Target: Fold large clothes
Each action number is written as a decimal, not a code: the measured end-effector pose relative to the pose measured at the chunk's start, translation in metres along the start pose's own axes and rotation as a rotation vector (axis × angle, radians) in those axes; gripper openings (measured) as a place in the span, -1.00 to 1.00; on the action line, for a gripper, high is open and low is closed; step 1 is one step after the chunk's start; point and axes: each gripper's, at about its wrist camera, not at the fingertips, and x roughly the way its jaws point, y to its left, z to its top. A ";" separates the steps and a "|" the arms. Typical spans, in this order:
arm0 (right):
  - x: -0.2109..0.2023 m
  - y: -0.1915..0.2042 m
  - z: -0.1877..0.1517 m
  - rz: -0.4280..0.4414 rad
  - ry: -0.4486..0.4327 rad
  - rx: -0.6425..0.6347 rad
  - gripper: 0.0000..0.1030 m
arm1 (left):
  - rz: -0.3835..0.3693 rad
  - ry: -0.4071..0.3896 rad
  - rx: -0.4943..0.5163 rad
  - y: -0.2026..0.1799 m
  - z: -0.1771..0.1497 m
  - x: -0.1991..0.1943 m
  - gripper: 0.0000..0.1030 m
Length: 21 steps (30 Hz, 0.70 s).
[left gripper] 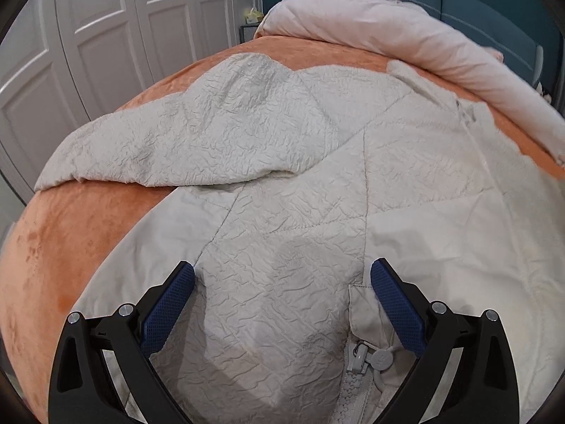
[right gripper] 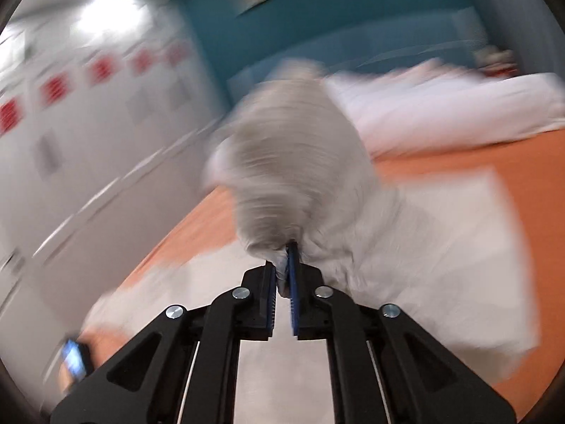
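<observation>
In the left wrist view, the cream jacket (left gripper: 282, 176) lay spread on the orange bedspread (left gripper: 53, 240), 1 sleeve (left gripper: 169, 148) stretched across toward the left. The left gripper (left gripper: 282, 275) stood wide above the jacket's front, its blue pads (left gripper: 169, 304) pressing on nothing, with the zipper pull (left gripper: 363, 357) low between the fingers. A pale duvet (left gripper: 388, 35) was bunched along the bed's far side, white wardrobe doors (left gripper: 88, 35) beyond.

The right wrist view was badly blurred. The right gripper (right gripper: 282, 275) was pinched nearly together on a fold of the jacket (right gripper: 293, 176), which rose bunched above its tips over the bedspread (right gripper: 529, 176).
</observation>
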 end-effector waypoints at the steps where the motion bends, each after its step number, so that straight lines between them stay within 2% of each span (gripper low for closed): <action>1: 0.024 0.021 -0.016 0.038 0.074 -0.035 -0.86 | -0.014 -0.007 -0.017 0.004 0.002 -0.005 0.90; 3: 0.066 0.057 -0.052 0.033 0.220 -0.112 -0.85 | -0.052 -0.023 -0.046 0.011 0.008 -0.017 0.90; 5: 0.066 0.069 -0.073 0.015 0.251 -0.109 -0.70 | -0.119 -0.035 -0.074 0.019 0.019 -0.031 0.90; 6: 0.057 0.070 -0.075 0.037 0.234 -0.082 -0.41 | -0.141 -0.039 -0.082 0.021 0.024 -0.035 0.90; 7: 0.046 0.064 -0.077 0.045 0.203 -0.050 -0.26 | -0.172 -0.041 -0.092 0.021 0.032 -0.038 0.90; 8: 0.030 0.056 -0.077 0.030 0.163 -0.023 0.07 | -0.204 -0.037 -0.106 0.020 0.039 -0.038 0.90; 9: 0.005 0.041 -0.077 -0.016 0.115 0.007 0.26 | -0.226 -0.032 -0.118 0.018 0.044 -0.037 0.90; 12: -0.030 -0.002 -0.073 -0.132 0.084 0.071 0.26 | -0.315 0.023 -0.165 -0.004 0.059 -0.020 0.90; 15: -0.062 -0.053 -0.071 -0.278 0.064 0.155 0.26 | -0.368 0.151 -0.177 -0.033 0.058 0.012 0.90; 17: -0.069 -0.085 -0.071 -0.354 0.061 0.215 0.26 | -0.392 0.221 -0.185 -0.050 0.052 0.031 0.84; 19: -0.068 -0.109 -0.070 -0.408 0.070 0.256 0.26 | -0.381 0.210 -0.179 -0.059 0.050 0.035 0.43; 20: -0.063 -0.122 -0.067 -0.433 0.083 0.264 0.13 | -0.390 0.191 -0.160 -0.064 0.052 0.034 -0.03; 21: -0.053 -0.129 -0.065 -0.447 0.111 0.263 -0.21 | -0.420 0.174 -0.127 -0.071 0.056 0.033 -0.44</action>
